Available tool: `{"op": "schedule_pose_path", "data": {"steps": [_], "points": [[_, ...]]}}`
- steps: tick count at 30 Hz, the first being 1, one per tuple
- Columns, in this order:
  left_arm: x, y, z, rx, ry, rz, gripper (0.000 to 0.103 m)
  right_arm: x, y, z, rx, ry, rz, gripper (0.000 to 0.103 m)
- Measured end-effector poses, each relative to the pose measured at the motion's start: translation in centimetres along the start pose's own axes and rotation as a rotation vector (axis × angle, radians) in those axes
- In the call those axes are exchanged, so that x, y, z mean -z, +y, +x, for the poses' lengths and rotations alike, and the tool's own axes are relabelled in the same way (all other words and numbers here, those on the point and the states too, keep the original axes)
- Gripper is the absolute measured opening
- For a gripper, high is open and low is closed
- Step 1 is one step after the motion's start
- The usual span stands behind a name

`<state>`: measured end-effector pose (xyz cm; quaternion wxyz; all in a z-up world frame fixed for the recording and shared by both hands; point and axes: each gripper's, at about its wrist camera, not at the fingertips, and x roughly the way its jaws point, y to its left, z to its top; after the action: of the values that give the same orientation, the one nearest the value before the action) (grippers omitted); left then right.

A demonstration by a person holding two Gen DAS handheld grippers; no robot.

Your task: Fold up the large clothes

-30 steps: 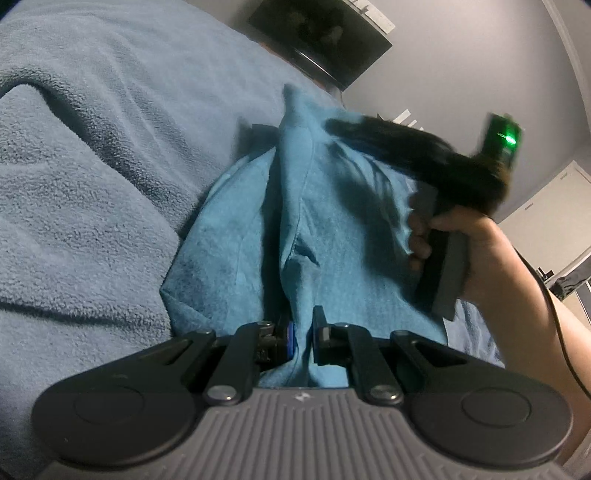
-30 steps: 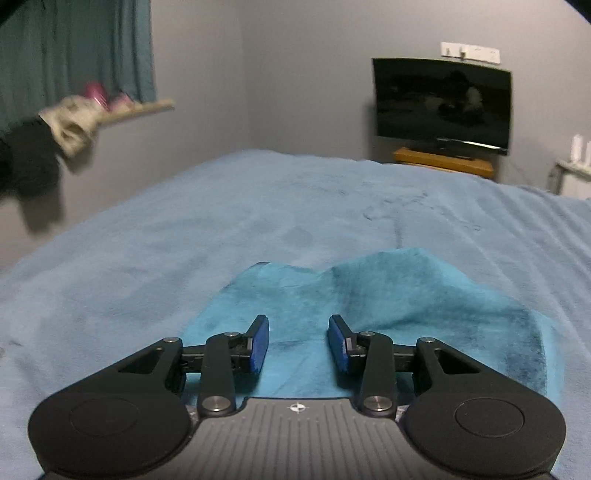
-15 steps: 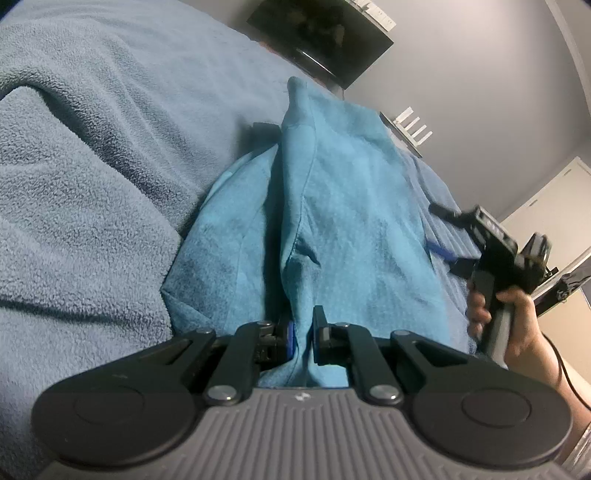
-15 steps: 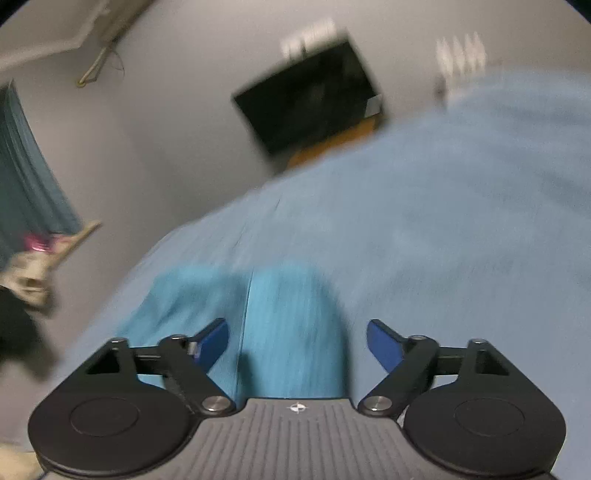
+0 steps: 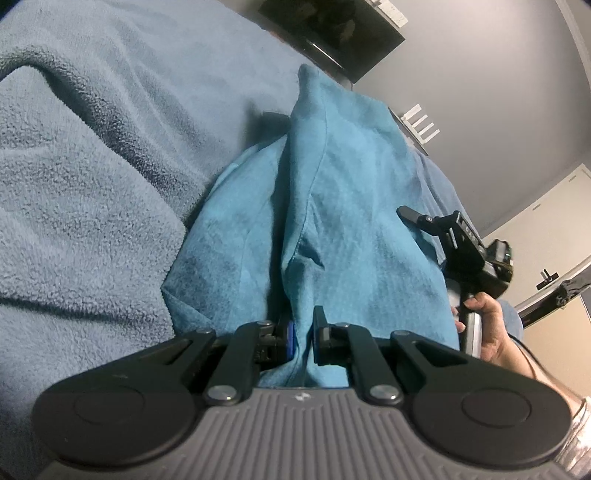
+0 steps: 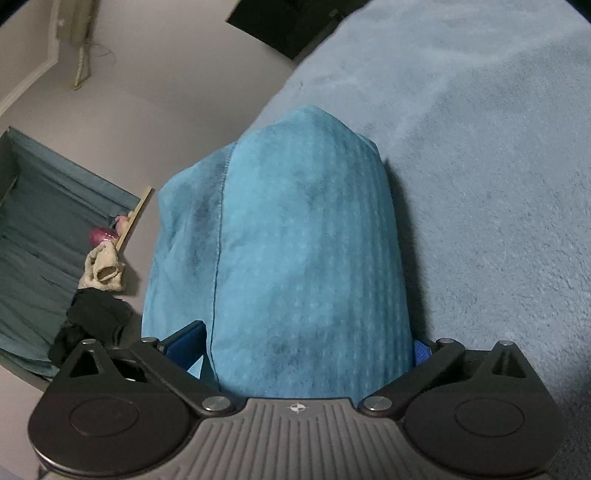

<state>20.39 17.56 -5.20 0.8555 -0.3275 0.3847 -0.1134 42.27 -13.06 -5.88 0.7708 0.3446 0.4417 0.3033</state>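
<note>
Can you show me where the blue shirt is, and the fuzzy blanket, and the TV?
blue shirt (image 5: 354, 206): left wrist view, middle of the cloth.
fuzzy blanket (image 6: 498, 166): right wrist view, bare part beside the shirt.
TV (image 5: 332, 29): left wrist view, dark screen.

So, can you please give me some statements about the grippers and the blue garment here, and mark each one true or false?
1. The left gripper is shut on the teal garment. True.
2. The right gripper is fully closed. False: it is open and has just been opening, with a fold of the garment between the fingers.
3. The garment lies on a grey-blue fleece blanket. True.
4. The garment is folded into a small square. False: it lies long and bunched.
</note>
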Motion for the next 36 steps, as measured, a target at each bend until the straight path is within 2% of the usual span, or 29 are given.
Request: {"op": "schedule_pose_path", "data": {"steps": [2,4,6,8,12,16,18,20,21,23,25,26,27,29,30,31,36], "points": [[-0.1,-0.4,0.5,-0.006,0.008,0.013,0.004,1.2,0.8,-0.2,0.015,-0.048,-0.058,0.077],[0.0,-1.3,1.4,-0.019,0.023,0.042,0.004,1.6,1.8,-1.3,-0.007,-0.096,-0.075,0.065],[0.2,-2.8,2.6,-0.020,0.048,0.086,0.004,2.1,2.6,-3.6,-0.023,-0.137,-0.094,0.062],[0.5,-4.4,4.1,0.010,0.071,0.114,0.004,1.6,2.6,-5.9,-0.018,-0.164,-0.104,0.061],[1.7,-8.2,7.6,0.091,0.097,0.145,0.004,-1.2,0.6,-11.4,0.050,-0.172,-0.087,0.061],[2.9,-11.9,10.8,0.120,0.088,0.198,0.004,-5.5,0.2,-14.8,0.137,-0.187,-0.137,0.064],[3.2,-12.8,12.0,0.126,0.081,0.203,0.004,-7.7,0.2,-14.7,0.203,-0.169,-0.165,0.071],[3.3,-12.9,12.4,0.134,0.087,0.198,0.004,-8.8,-0.4,-14.6,0.290,-0.157,-0.130,0.088],[3.2,-12.6,12.4,0.144,0.095,0.193,0.004,-9.1,-0.1,-14.2,0.374,-0.168,-0.142,0.090],[3.0,-12.4,11.9,0.170,0.097,0.183,0.004,-8.9,1.1,-14.1,0.483,-0.264,-0.207,0.092],[2.8,-12.5,11.4,0.156,0.091,0.207,0.004,-8.2,3.3,-14.2,0.525,-0.412,-0.299,0.093],[2.9,-12.6,11.3,0.150,0.091,0.218,0.004,-7.9,4.1,-14.1,0.517,-0.476,-0.341,0.090],[2.9,-12.6,11.3,0.150,0.090,0.219,0.004,-7.7,4.8,-13.9,0.516,-0.519,-0.386,0.079],[3.0,-12.9,11.3,0.148,0.091,0.222,0.004,-7.7,6.4,-12.0,0.556,-0.537,-0.481,0.033],[3.0,-13.0,11.1,0.144,0.091,0.230,0.004,-8.1,6.9,-10.7,0.573,-0.513,-0.499,0.026],[3.0,-13.2,11.2,0.138,0.089,0.241,0.004,-8.7,7.2,-9.4,0.582,-0.483,-0.503,0.019],[3.8,-14.1,11.7,0.128,0.092,0.251,0.004,-11.0,8.8,-3.2,0.625,-0.427,-0.459,0.016]]}}
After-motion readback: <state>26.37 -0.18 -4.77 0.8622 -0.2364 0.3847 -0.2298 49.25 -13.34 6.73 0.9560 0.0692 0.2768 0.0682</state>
